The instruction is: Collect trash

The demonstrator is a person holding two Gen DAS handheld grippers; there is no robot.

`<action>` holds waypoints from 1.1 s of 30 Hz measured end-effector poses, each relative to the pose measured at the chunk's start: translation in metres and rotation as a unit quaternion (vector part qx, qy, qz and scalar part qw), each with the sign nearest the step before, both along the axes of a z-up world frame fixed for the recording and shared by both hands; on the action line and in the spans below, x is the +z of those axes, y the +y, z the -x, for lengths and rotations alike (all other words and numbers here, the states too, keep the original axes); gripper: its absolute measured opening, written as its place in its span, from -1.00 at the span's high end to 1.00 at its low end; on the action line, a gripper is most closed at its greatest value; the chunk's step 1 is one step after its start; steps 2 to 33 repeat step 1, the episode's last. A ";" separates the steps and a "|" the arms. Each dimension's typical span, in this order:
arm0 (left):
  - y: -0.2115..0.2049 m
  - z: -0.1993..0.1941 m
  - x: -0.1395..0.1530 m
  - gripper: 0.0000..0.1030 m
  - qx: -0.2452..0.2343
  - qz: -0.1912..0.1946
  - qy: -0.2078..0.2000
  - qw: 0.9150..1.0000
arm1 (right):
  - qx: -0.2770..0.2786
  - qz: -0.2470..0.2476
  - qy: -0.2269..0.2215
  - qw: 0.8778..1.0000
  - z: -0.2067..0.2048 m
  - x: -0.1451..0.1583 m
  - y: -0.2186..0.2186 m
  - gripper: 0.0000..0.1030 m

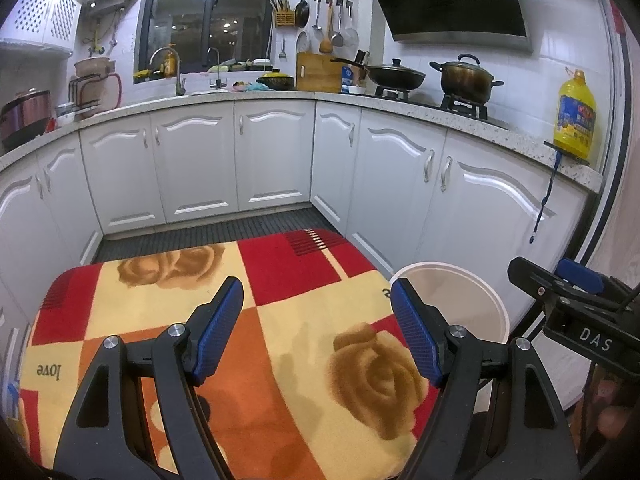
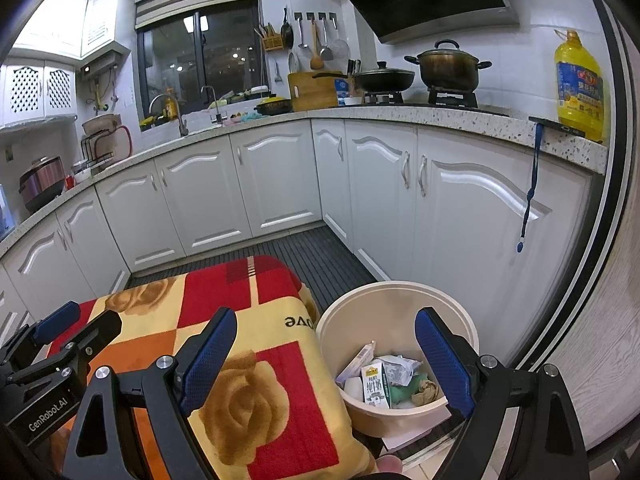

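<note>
Both grippers, left gripper (image 1: 318,330) and right gripper (image 2: 326,364), hang wide and empty. Trash (image 2: 380,380) sits in the bin (image 2: 400,292) at 3 o'clock off the blanket (image 1: 280,320). The risk: a careless swing could tip the bin.

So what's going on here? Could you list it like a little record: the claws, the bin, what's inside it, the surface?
left claw: open, holding nothing, above the blanket
right claw: open, holding nothing, over the blanket's edge and the bin
bin: cream round tub on the floor beside the blanket
bin contents: milk carton, crumpled paper, brown paper ball
surface: rose-patterned blanket, no trash visible on it
setting: kitchen, white cabinets
</note>
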State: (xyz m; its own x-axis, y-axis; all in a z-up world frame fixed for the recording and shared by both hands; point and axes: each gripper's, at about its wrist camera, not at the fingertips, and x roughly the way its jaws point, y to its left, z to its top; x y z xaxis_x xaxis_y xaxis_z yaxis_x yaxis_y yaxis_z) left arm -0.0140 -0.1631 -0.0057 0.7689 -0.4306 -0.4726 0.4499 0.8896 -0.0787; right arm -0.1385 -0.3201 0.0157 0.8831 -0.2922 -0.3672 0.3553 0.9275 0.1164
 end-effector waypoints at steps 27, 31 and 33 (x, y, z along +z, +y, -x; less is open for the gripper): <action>0.000 -0.002 -0.001 -0.47 0.000 -0.001 0.003 1.000 | 0.001 0.000 0.002 1.000 0.000 -0.001 0.000 -0.73; 0.000 -0.002 -0.001 -0.47 0.000 -0.001 0.003 1.000 | 0.001 0.000 0.002 1.000 0.000 -0.001 0.000 -0.73; 0.000 -0.002 -0.001 -0.47 0.000 -0.001 0.003 1.000 | 0.001 0.000 0.002 1.000 0.000 -0.001 0.000 -0.73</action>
